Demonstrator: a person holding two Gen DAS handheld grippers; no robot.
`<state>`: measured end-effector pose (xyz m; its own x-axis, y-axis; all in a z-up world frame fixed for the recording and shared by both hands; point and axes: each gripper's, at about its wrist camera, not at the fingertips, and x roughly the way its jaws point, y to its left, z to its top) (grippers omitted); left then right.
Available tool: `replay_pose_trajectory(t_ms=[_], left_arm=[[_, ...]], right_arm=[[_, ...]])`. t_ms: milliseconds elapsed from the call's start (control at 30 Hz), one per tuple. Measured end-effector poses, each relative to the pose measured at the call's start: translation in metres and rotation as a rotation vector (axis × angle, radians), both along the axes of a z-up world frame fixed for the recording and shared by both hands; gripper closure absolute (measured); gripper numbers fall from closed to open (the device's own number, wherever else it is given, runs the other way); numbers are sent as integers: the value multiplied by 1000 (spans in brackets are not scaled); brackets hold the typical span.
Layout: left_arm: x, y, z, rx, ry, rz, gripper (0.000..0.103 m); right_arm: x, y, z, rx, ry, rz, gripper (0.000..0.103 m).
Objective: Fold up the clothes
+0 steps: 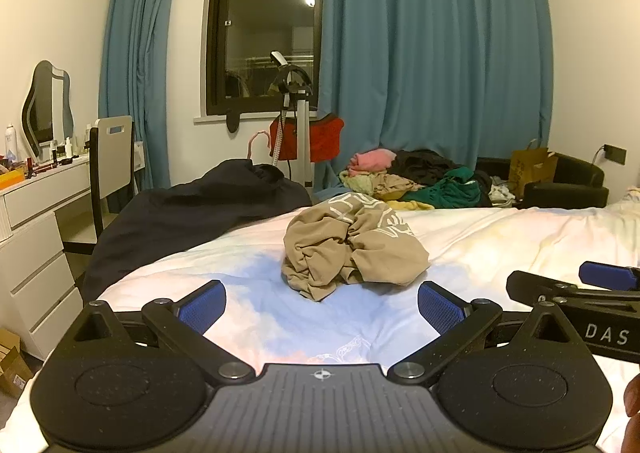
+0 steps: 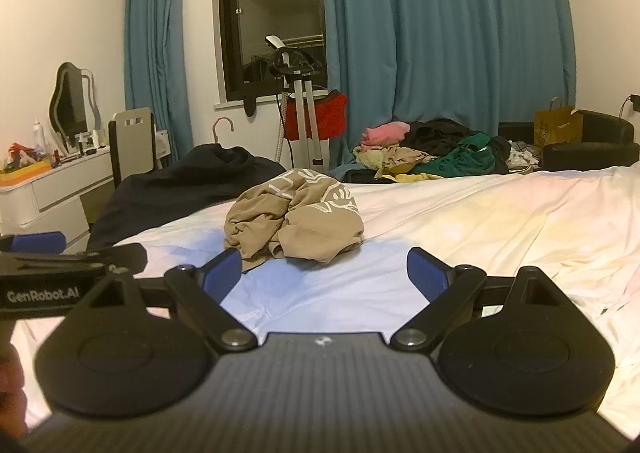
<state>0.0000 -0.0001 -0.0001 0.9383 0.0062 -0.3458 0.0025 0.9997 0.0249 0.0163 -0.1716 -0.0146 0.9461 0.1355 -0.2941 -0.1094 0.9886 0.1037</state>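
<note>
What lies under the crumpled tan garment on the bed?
The tan garment rests on the bedsheet, over a pale blue printed patch. Whatever sits directly beneath its bunched folds is covered. Both grippers are open and short of it.

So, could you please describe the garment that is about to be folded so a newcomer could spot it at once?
Start at the bed with its white and pale blue cover. In front of both open grippers lies a crumpled tan shirt, alone in a heap. Its white printed lettering and beige colour separate it from the dark garment on the left and the mixed clothes pile behind.

Two grippers (image 1: 322, 307) (image 2: 324, 273), one tan garment (image 1: 352, 245), perhaps one dark garment (image 1: 192, 213).
</note>
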Motion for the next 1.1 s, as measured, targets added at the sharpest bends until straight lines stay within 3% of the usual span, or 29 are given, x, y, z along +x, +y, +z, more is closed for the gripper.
replay_pose_trajectory(t_ms=[667,1100], left_arm=[[-4,3,1,-1,20,-4,0],[1,2,-7,8,27,-11,0]], right_arm=[[-1,0,20,9,29,-1,12],[-2,-4,12,31,10,-9,12]])
